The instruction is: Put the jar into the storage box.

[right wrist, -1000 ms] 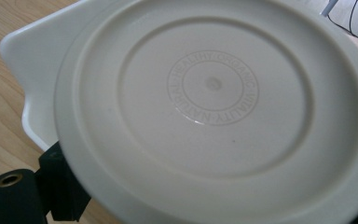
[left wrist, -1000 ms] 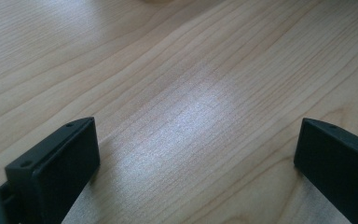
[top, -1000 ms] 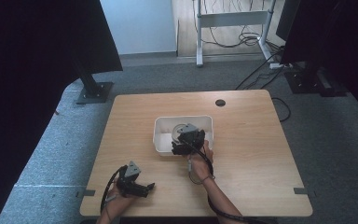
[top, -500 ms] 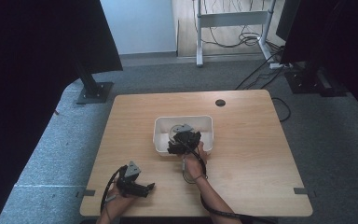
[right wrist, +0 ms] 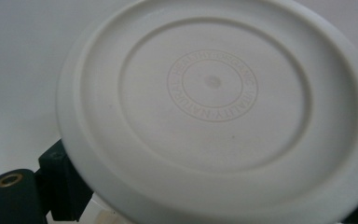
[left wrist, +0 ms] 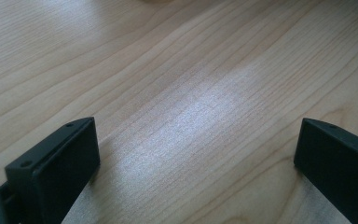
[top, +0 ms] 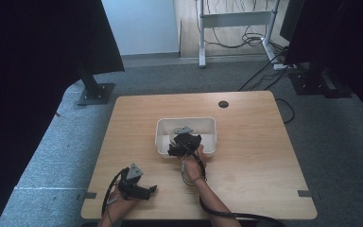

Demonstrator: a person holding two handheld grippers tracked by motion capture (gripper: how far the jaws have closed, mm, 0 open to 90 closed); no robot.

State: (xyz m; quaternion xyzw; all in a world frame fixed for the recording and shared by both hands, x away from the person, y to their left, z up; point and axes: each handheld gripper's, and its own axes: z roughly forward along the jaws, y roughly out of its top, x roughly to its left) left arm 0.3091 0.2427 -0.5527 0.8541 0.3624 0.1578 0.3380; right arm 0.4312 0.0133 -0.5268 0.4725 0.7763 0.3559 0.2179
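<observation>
Wooden worktop (top: pixel 246 142) carries everything, and at its near left edge the left hand-held gripper (top: pixel 144 190) rests on the bare boards, its jaws spread wide apart with nothing between them. Farther right, the right hand-held gripper (top: pixel 178 144) reaches into the white rectangular tub (top: pixel 209 124), clamped on a round white plastic lid (right wrist: pixel 214 107) with embossed ring lettering, held over the tub's interior.

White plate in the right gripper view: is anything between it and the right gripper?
Nothing visible. The white plate sits right at the right gripper, its rim across the jaws, over the white bin. Whether the jaws clamp it is unclear.
</observation>
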